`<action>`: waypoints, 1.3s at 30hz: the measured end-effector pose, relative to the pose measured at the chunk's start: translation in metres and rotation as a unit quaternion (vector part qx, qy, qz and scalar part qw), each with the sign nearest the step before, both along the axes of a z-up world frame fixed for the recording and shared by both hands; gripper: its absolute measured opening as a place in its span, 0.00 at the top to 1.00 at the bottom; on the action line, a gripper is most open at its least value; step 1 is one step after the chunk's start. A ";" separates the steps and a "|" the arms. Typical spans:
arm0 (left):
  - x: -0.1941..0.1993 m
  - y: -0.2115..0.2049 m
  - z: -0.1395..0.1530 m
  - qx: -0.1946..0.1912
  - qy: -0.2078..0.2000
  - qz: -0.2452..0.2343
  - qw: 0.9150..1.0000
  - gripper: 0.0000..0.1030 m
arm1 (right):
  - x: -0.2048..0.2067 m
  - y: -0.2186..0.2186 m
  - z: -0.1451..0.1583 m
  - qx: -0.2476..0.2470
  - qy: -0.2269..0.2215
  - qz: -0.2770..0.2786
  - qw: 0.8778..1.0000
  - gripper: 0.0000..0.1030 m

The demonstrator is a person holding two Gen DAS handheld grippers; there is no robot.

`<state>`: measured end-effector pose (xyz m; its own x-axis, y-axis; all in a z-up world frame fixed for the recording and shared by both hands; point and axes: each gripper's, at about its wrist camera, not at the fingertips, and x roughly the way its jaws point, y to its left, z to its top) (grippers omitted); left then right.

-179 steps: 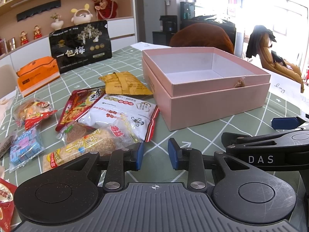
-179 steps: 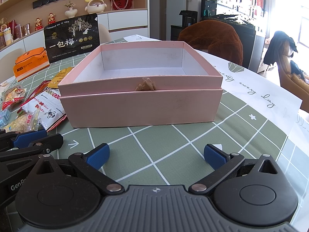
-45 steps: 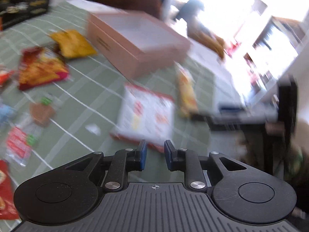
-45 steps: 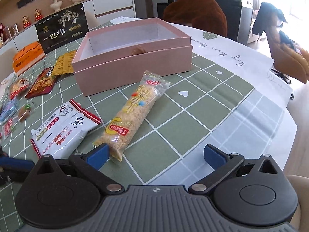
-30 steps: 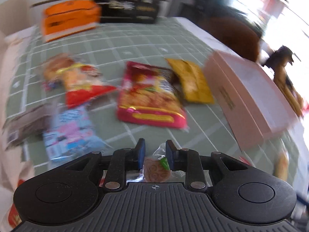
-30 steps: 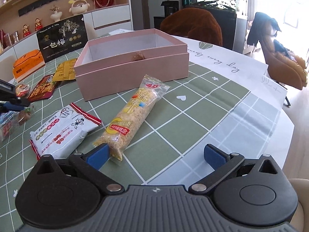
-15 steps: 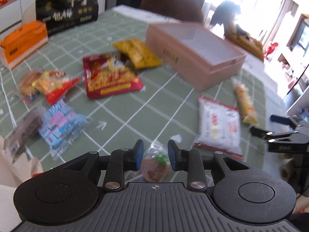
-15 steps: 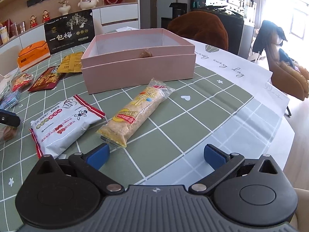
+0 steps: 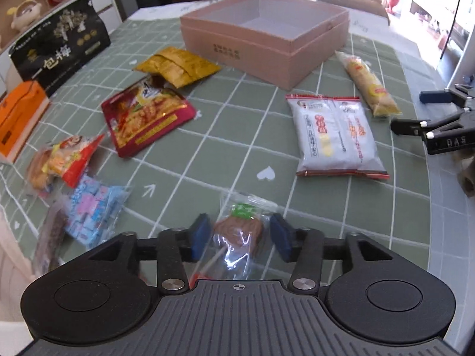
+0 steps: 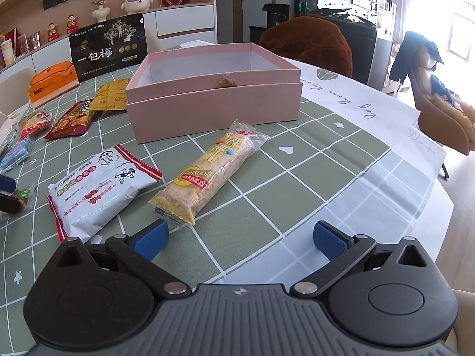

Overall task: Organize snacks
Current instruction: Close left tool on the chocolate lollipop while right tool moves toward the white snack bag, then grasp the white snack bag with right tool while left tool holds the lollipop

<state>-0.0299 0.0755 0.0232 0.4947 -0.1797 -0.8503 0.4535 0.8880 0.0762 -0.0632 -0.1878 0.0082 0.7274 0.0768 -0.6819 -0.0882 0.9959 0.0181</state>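
My left gripper [image 9: 241, 235] is open, its blue pads on either side of a small clear-wrapped brown snack [image 9: 239, 230] lying on the green checked tablecloth, not touching it. The open pink box [image 9: 264, 34] stands at the far side; it also shows in the right wrist view [image 10: 213, 89]. My right gripper [image 10: 239, 237] is wide open and empty, low over the cloth just in front of a long rice-crisp bar [image 10: 209, 172] and a white snack bag [image 10: 101, 187].
A red packet [image 9: 145, 115], a yellow packet [image 9: 176, 65], a blue-pink candy bag [image 9: 95, 210] and a red-orange snack [image 9: 63, 160] lie to the left. A black bag [image 9: 59, 50] and an orange box [image 9: 17, 115] stand at the back. The table edge runs right.
My left gripper has opened wider around the brown snack, which now lies on the cloth between the pads. The view has swung toward the box. The right gripper has barely moved.
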 end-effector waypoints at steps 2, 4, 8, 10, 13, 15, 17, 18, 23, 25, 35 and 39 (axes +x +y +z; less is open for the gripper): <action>0.005 0.005 0.000 -0.039 0.012 0.025 0.999 0.48 | 0.000 0.000 0.001 0.000 0.003 0.000 1.000 0.00; 0.007 0.002 -0.001 -0.050 0.012 0.050 0.997 0.49 | 0.000 0.001 0.002 -0.001 0.010 -0.004 1.000 0.00; -0.006 -0.020 0.000 -0.070 0.013 0.090 0.993 0.55 | 0.002 0.001 0.005 -0.003 0.033 0.007 0.999 0.00; -0.016 -0.030 0.000 -0.093 0.014 0.100 0.991 0.56 | 0.009 0.001 0.011 0.003 0.069 0.009 0.998 0.00; -0.033 -0.042 -0.001 -0.096 0.004 0.150 0.984 0.56 | 0.010 0.000 0.028 0.066 0.096 -0.005 0.993 0.01; -0.044 -0.051 0.000 -0.088 -0.001 0.163 0.983 0.56 | 0.010 0.008 0.042 0.095 0.093 -0.001 0.991 0.01; -0.051 -0.057 0.000 -0.080 -0.002 0.160 0.984 0.56 | 0.019 0.027 0.052 0.104 0.108 0.014 0.989 0.01; -0.053 -0.059 0.000 -0.077 -0.002 0.157 0.985 0.56 | 0.024 0.039 0.055 0.108 0.116 0.023 0.987 0.01; -0.055 -0.054 0.001 -0.086 0.001 0.160 0.983 0.56 | 0.068 0.097 0.042 0.088 0.203 0.024 0.975 0.10; -0.056 -0.052 0.001 -0.091 0.002 0.163 0.982 0.56 | 0.082 0.113 0.032 0.058 0.213 0.021 0.975 0.07; -0.059 -0.056 0.001 -0.086 -0.007 0.158 0.984 0.56 | 0.071 0.098 0.026 0.001 0.165 0.082 0.983 0.15; -0.059 -0.055 0.001 -0.086 -0.007 0.158 0.984 0.56 | 0.054 0.071 0.032 0.002 0.151 0.111 0.982 0.27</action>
